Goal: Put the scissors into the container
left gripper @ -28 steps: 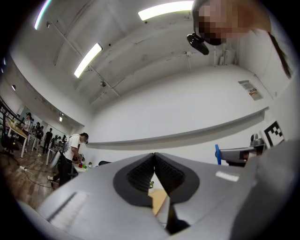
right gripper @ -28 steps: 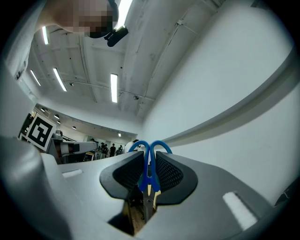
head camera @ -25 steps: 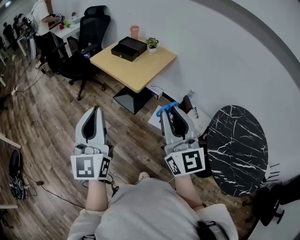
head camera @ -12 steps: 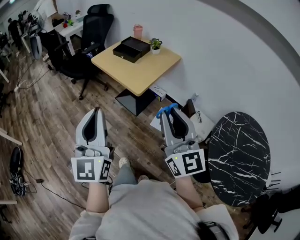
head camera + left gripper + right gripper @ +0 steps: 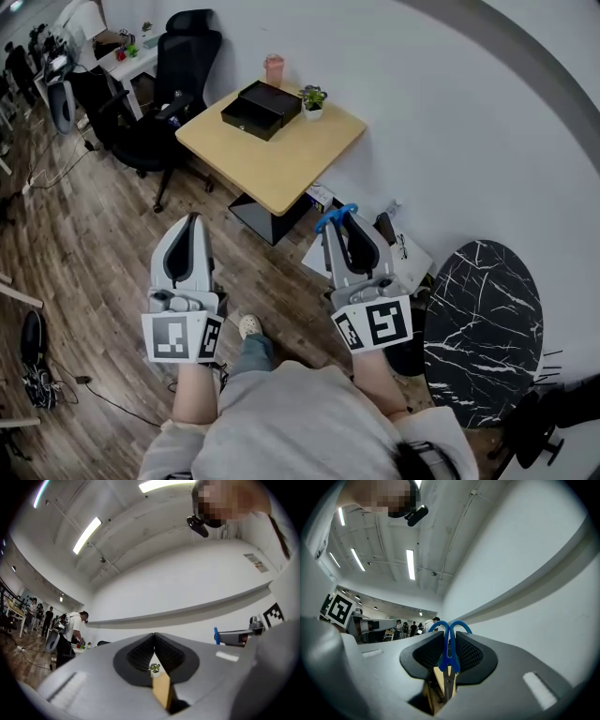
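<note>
Blue-handled scissors (image 5: pixel 449 645) stick up between the jaws of my right gripper (image 5: pixel 449 634), handles outward, blades down inside; the gripper is shut on them. In the head view the blue handles (image 5: pixel 335 217) show at the tip of the right gripper (image 5: pixel 339 225), held above the floor near the wall. My left gripper (image 5: pixel 192 221) is shut with nothing in it, level with the right one; its tips (image 5: pixel 154 636) meet in the left gripper view. An open black box (image 5: pixel 262 108), the container, stands on the far wooden table (image 5: pixel 272 150), well ahead of both grippers.
A pink cup (image 5: pixel 274 68) and a small potted plant (image 5: pixel 312 97) stand by the box. Black office chairs (image 5: pixel 164 117) are left of the table. A round black marble table (image 5: pixel 483 328) is at my right. Papers and small items (image 5: pixel 398 248) lie by the wall.
The whole view has shifted a little as I step forward; a foot now shows on the floor. Both grippers keep their pose, the right still holding the scissors.
</note>
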